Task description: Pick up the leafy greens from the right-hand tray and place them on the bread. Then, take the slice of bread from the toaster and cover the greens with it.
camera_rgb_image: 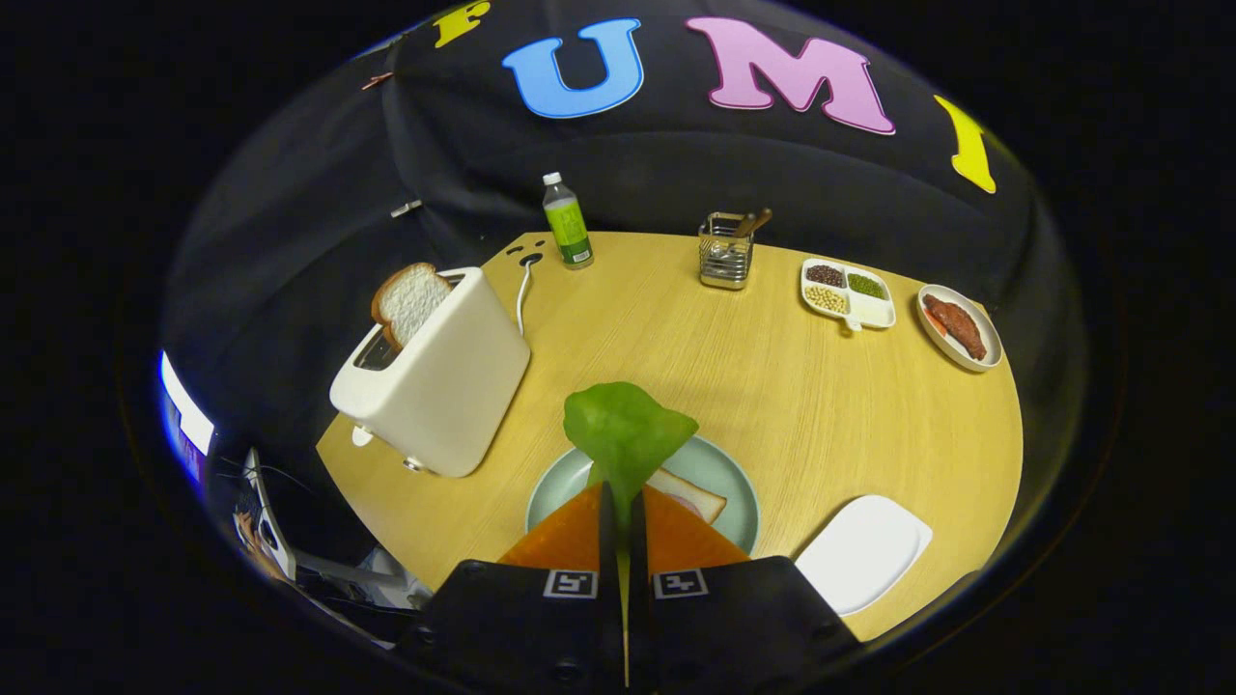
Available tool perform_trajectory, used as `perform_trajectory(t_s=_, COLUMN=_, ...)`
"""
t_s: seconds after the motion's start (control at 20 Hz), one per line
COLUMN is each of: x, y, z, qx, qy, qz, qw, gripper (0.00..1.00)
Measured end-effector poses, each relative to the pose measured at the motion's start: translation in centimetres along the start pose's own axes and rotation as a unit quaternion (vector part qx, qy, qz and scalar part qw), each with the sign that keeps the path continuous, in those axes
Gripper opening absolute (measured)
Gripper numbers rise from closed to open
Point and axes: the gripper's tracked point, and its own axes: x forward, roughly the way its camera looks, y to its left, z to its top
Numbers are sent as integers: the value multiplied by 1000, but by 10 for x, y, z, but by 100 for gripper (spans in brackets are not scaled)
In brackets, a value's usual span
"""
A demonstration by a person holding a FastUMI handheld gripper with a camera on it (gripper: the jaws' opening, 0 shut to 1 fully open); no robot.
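Gripper: the gripper (623,502) has its fingers pressed together on the stem end of the leafy greens (626,431), which stand up just ahead of the fingertips.
Leafy greens: one broad green leaf, held above the plate, its blade spreading out beyond the fingers and hiding part of the plate behind it.
Plate: a pale blue-green round plate (729,483) at the near edge of the bench (772,386), directly under the fingers.
Bread on plate: a slice of bread (690,494) lies on the plate, showing just beside the right finger; the rest of it is covered by the fingers and the leaf.
Tray: a white tray (862,550) with rounded corners at the near right corner of the bench, just beside the plate.
Toaster: a white toaster (435,376) at the left edge of the bench, with a slice of bread (410,302) standing up out of its slot.
Far edge: a bottle with a green label (567,222) near the far left, a wire cutlery holder (726,251) at the middle, a divided white dish of beans (847,292) and a small oval dish with a reddish-brown food item (958,326) towards the far right corner.
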Motion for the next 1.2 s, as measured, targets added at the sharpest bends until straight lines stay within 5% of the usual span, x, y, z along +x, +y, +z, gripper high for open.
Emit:
perform_trajectory(t_s=0.25, x=34, y=1, z=-24, qx=-23, qy=50, qz=-12, qw=998, gripper=7)
perform_trajectory(t_s=0.55, x=52, y=4, z=-35, qx=-26, qy=70, qz=-22, qw=997, gripper=23)
perform_trajectory(t_s=0.75, x=54, y=-2, z=-37, qx=-36, qy=72, qz=-36, qw=996, gripper=54)
perform_trajectory(t_s=0.8, x=53, y=-3, z=-35, qx=-38, qy=68, qz=-39, qw=996, gripper=75)
perform_trajectory(t_s=0.9, x=48, y=-6, z=-31, qx=-41, qy=59, qz=-44, qw=996, gripper=100)
perform_trajectory(t_s=1.2, x=23, y=10, z=5, qx=-41, qy=4, qz=-36, qw=998, gripper=99)
